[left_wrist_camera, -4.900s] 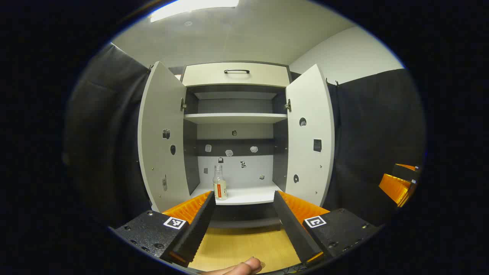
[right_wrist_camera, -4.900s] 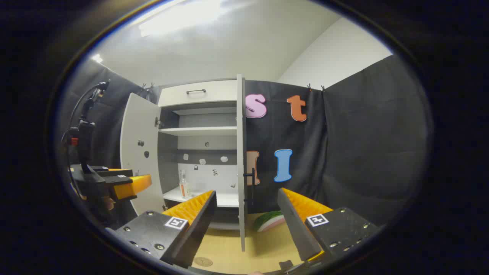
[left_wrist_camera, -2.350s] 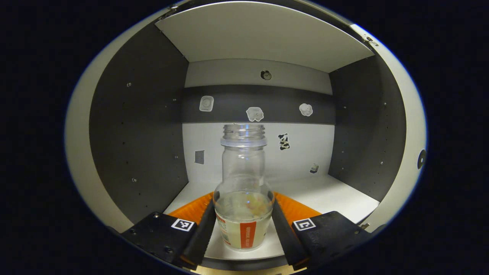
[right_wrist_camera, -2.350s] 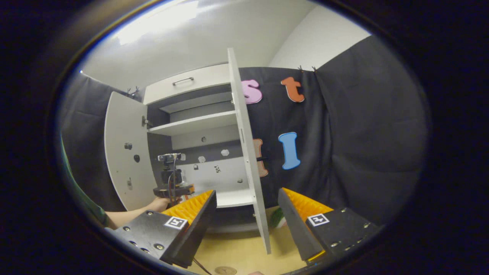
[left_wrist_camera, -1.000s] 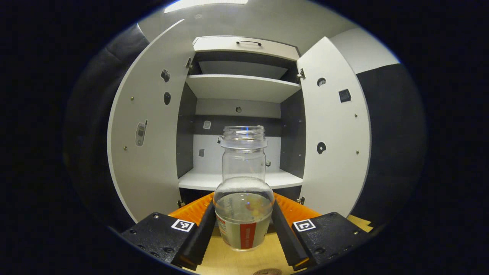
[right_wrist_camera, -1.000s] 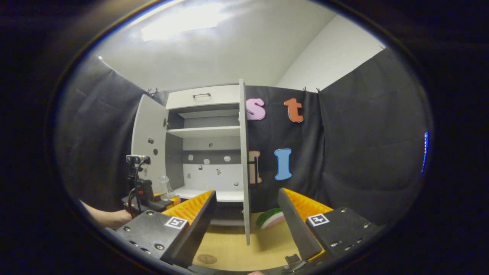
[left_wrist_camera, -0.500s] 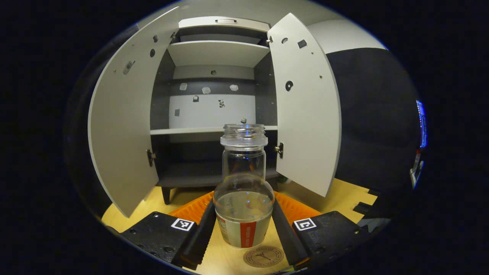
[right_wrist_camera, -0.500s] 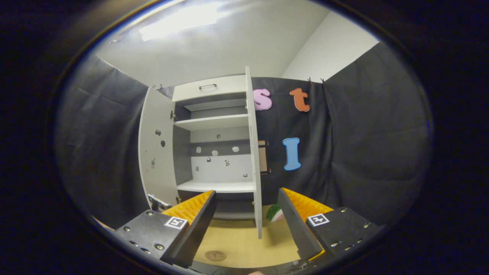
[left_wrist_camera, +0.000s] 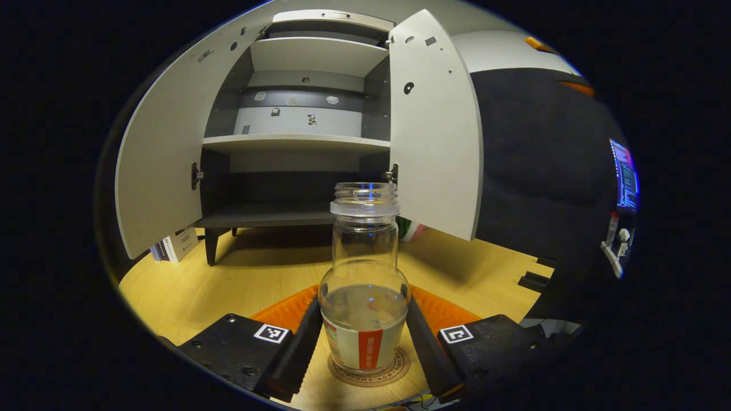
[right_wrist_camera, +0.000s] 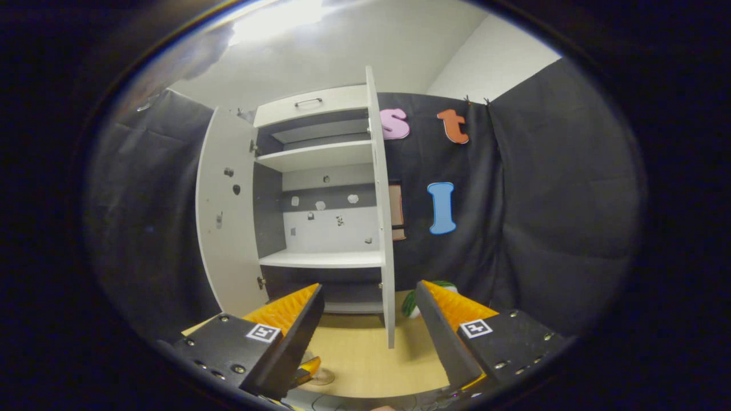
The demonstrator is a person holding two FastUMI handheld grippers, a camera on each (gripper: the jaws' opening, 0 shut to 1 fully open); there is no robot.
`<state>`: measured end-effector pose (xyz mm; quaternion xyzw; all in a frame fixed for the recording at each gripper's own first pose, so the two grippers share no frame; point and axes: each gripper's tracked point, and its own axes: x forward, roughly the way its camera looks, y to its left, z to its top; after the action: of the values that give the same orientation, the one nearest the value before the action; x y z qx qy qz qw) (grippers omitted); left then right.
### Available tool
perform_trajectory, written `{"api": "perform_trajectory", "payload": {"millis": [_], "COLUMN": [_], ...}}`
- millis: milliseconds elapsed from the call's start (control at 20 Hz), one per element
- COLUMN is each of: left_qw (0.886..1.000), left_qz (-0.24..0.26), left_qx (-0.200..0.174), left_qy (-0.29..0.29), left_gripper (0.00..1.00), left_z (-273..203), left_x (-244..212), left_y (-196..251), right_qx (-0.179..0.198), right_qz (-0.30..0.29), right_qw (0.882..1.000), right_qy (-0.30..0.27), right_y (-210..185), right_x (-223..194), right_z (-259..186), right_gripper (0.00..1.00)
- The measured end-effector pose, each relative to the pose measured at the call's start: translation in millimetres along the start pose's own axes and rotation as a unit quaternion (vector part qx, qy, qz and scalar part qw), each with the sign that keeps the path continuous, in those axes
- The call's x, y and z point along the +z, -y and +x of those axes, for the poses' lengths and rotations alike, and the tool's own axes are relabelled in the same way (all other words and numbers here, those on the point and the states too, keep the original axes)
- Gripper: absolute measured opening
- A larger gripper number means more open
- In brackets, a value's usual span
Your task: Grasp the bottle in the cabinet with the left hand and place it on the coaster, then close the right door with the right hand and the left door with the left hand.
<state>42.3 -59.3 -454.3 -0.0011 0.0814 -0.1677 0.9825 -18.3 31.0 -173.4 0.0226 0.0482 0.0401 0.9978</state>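
Observation:
A clear open-necked bottle point(left_wrist_camera: 365, 285) with a red-and-white label stands upright between the fingers of my left gripper point(left_wrist_camera: 365, 342), which is shut on its lower body. Its base is at the round brown coaster point(left_wrist_camera: 342, 374) on the wooden table; I cannot tell whether it touches. The cabinet point(left_wrist_camera: 297, 142) behind has both doors swung out: left door point(left_wrist_camera: 165, 148), right door point(left_wrist_camera: 434, 131). My right gripper point(right_wrist_camera: 368, 325) is open and holds nothing. It faces the right door point(right_wrist_camera: 387, 228) edge-on, a short way in front of it. The left door point(right_wrist_camera: 228, 217) stands open beyond.
A watermelon-slice toy point(right_wrist_camera: 411, 302) lies on the table behind the right door. A small box point(left_wrist_camera: 177, 245) sits under the left door. Dark flat pieces point(left_wrist_camera: 534, 281) lie at the table's right edge. Black cloth walls close in both sides.
My left gripper took the bottle off the cabinet shelf, drew it out and lowered it onto the coaster. The right gripper stayed open and drifted slightly nearer the right door's edge.

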Motion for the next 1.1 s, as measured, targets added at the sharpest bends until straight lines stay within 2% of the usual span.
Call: {"api": "perform_trajectory", "payload": {"millis": [150,300,400,550,700,950,1100], "left_qw": [1.000,1.000,1.000,0.999,0.998,0.998,0.998], "left_qz": [0.021,0.011,0.020,0.037,0.040,0.061,0.038], "left_qx": [-0.008,-0.011,-0.004,-0.015,-0.025,-0.027,-0.038], "left_qy": [0.000,-0.005,-0.013,-0.026,-0.044,-0.019,-0.031], "left_gripper": [0.81,0.83,0.84,0.89,0.88,0.88,0.88], "left_z": [1,1,-4,-12,-24,-43,-59], "left_x": [-14,-22,-22,-15,1,65,95], "left_y": [3,3,-2,0,2,-2,8], "right_qx": [0.005,-0.012,-0.013,-0.025,-0.038,-0.045,-0.059], "right_qz": [-0.005,-0.013,-0.001,0.018,0.025,0.024,0.014], "right_qw": [1.000,0.999,0.999,0.999,0.999,0.999,0.998], "right_qy": [-0.016,-0.035,-0.041,-0.036,-0.024,0.004,0.006], "right_y": [-7,0,2,10,17,28,48], "right_x": [-14,-33,-38,-34,-25,1,12], "right_z": [6,4,-2,-9,-15,-20,-18], "right_gripper": [0.99,0.99,0.99,0.99,0.99,0.98,0.99]}}
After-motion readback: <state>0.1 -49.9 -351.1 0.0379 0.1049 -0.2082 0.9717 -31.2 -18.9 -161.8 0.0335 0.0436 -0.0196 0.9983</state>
